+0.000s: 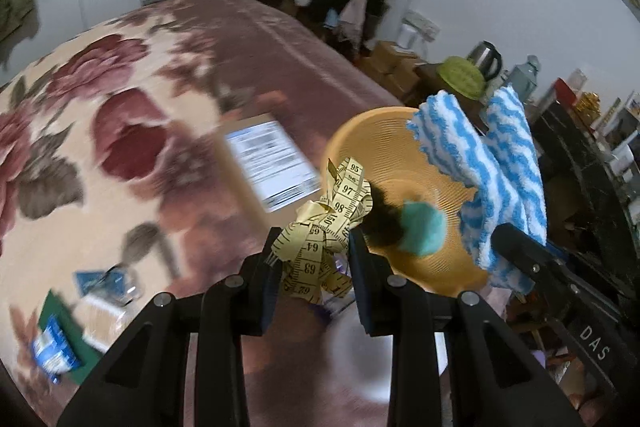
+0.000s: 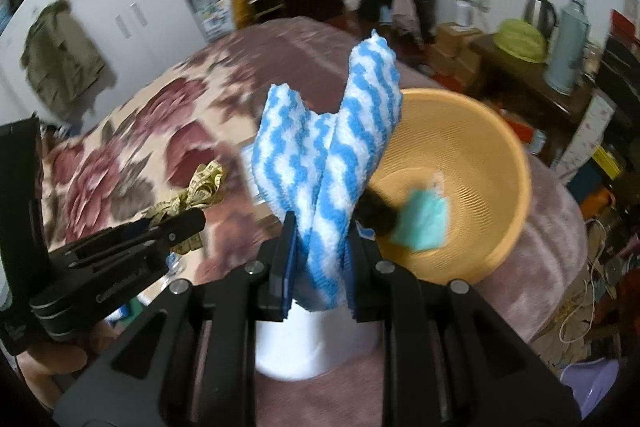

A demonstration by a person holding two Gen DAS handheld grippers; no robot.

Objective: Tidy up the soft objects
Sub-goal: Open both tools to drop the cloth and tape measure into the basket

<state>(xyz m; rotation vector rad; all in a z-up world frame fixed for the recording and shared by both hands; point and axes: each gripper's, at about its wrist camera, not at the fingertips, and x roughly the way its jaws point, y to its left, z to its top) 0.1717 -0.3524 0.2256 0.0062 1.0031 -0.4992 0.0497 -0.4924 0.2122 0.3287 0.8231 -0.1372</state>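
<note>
Right wrist view: both grippers carry soft things above a bed, beside an orange basket.

The right gripper (image 2: 322,259) has its fingers closed on a blue-and-white striped cloth (image 2: 332,147), fluffy, limp and light, pinched low so its free ends stand up. The left gripper (image 1: 312,267) clamps a crumpled yellow tape measure (image 1: 328,219), thin, floppy and likely to trail loops. The orange basket (image 2: 500,155) sits near the bed's right edge, already holding a teal item and a dark one. A cardboard box (image 1: 264,163) lies close beside the basket on the floral blanket (image 1: 120,99).
</note>
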